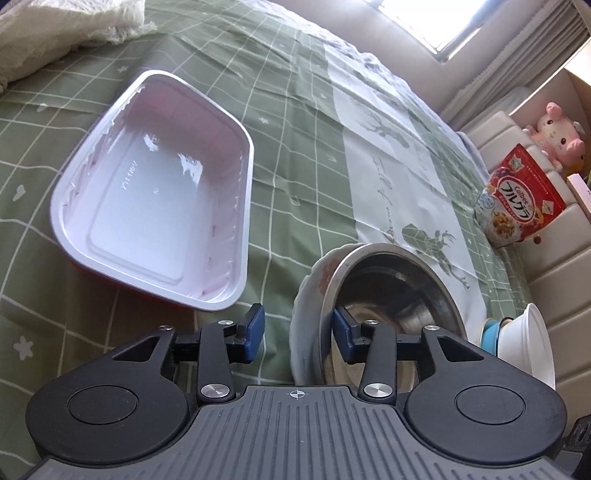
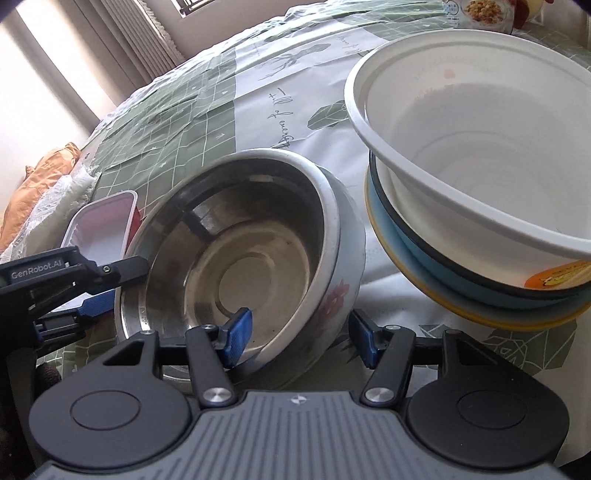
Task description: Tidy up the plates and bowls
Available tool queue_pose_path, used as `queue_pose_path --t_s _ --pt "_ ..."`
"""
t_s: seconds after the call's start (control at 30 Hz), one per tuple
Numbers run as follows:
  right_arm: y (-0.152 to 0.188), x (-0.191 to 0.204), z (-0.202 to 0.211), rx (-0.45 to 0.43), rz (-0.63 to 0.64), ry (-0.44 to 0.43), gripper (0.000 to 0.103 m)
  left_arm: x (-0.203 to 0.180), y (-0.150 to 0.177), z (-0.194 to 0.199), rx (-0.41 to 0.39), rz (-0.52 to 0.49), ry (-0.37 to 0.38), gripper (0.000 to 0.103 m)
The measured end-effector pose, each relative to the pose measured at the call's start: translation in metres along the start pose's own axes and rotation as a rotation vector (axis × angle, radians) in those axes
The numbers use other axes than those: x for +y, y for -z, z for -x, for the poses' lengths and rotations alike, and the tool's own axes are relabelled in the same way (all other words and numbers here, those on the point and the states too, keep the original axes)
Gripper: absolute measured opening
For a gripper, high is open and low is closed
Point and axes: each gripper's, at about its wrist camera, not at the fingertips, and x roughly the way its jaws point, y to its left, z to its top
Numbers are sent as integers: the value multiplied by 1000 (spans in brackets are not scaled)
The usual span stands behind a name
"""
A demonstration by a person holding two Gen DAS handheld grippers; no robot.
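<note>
A steel bowl (image 1: 388,295) (image 2: 240,266) sits nested in a white floral bowl (image 1: 306,280) (image 2: 343,288) on the green checked tablecloth. My left gripper (image 1: 298,330) (image 2: 122,286) is open astride both rims, one blue pad inside the steel bowl and one outside; neither presses. My right gripper (image 2: 300,334) straddles the opposite wall the same way, open, with a thin gap at the outer pad. To the right stands a stack: a white plastic bowl (image 2: 480,147) (image 1: 535,343) in a blue bowl (image 2: 424,266) on a yellow plate (image 2: 461,314). A white rectangular tray (image 1: 155,206) (image 2: 99,229) lies to the left.
A red cereal bag (image 1: 521,199) and a pink plush toy (image 1: 557,133) stand on a cream cushioned ledge at the table's right. Crumpled white cloth (image 1: 55,33) (image 2: 55,206) and an orange cloth (image 2: 48,162) lie at the far left. A window and curtain are behind.
</note>
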Motion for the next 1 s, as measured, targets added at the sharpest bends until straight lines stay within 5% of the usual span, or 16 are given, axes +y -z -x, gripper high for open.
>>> queue_pose_path --t_s 0.27,0.4,1.0 --pt "-2 -1 -4 -4 11 -16 53 -5 12 -28 110 13 68 42" --pt "-3 4 -7 -21 36 12 53 -4 15 -26 95 12 62 30" --pt "4 34 -10 9 97 -10 53 23 9 14 -8 84 36 28"
